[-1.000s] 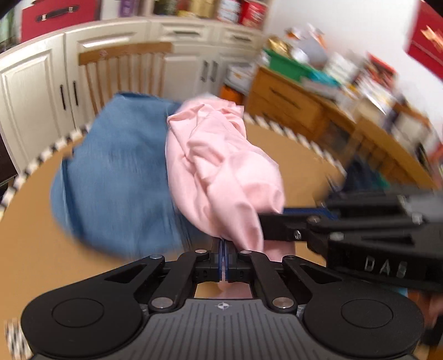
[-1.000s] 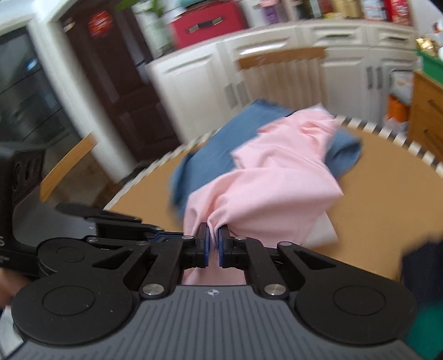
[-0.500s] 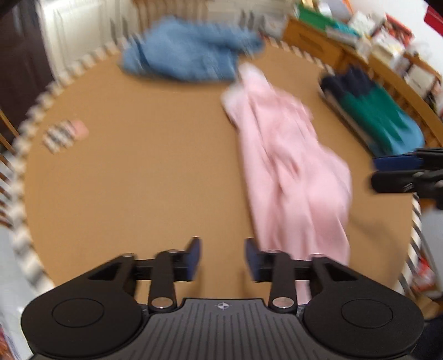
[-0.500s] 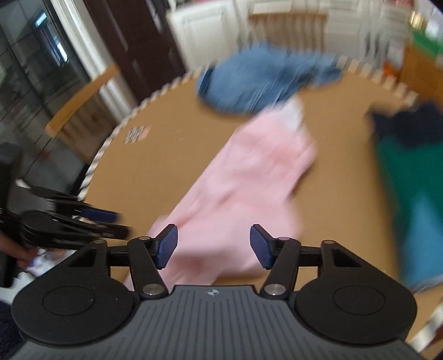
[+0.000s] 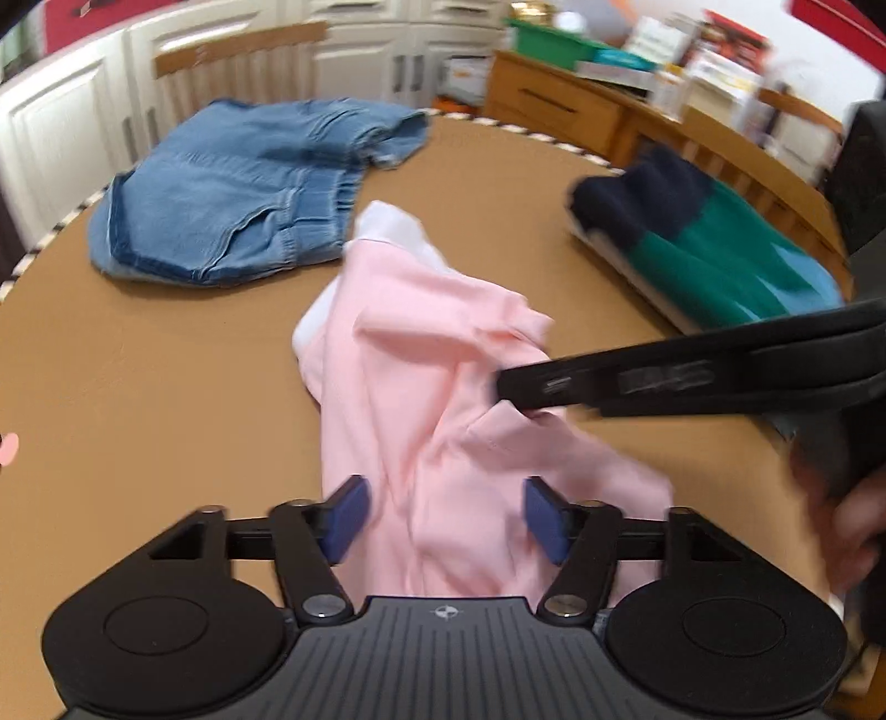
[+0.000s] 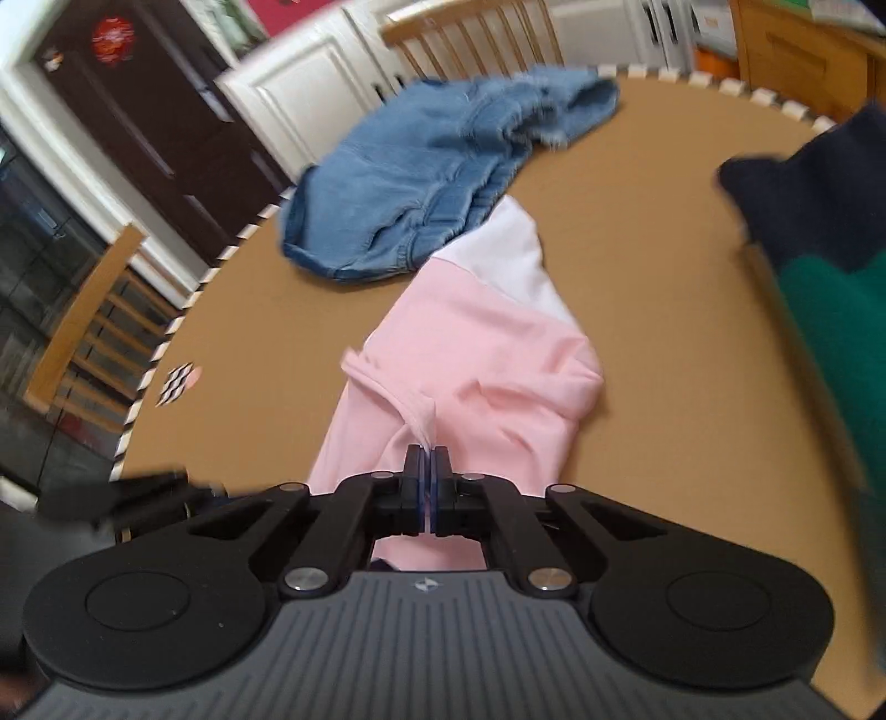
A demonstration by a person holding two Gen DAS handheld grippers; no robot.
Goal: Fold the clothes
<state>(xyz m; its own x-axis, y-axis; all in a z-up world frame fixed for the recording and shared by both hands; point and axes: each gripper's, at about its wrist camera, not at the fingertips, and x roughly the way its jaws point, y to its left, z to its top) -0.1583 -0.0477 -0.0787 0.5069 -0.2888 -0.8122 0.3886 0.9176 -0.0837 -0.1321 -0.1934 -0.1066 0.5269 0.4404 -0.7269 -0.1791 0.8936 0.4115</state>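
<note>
Left gripper (image 5: 446,518) jaws just widened; right gripper (image 6: 426,462) apparently just clamped.

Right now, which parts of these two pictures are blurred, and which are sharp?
Left wrist view: the right gripper crossing the crumpled pink garment is smeared, the blue denim shorts fairly sharp. Right wrist view: the folded green and navy clothes streak.

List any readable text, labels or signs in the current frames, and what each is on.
None can be read for certain.
Raised lettering on the side of the right gripper: too blurred by motion to read.
Round red sign on the dark door: too small to read.
Patterned card on the table: a marker pattern, no letters.
Boxes on the sideboard: print too blurred.
</note>
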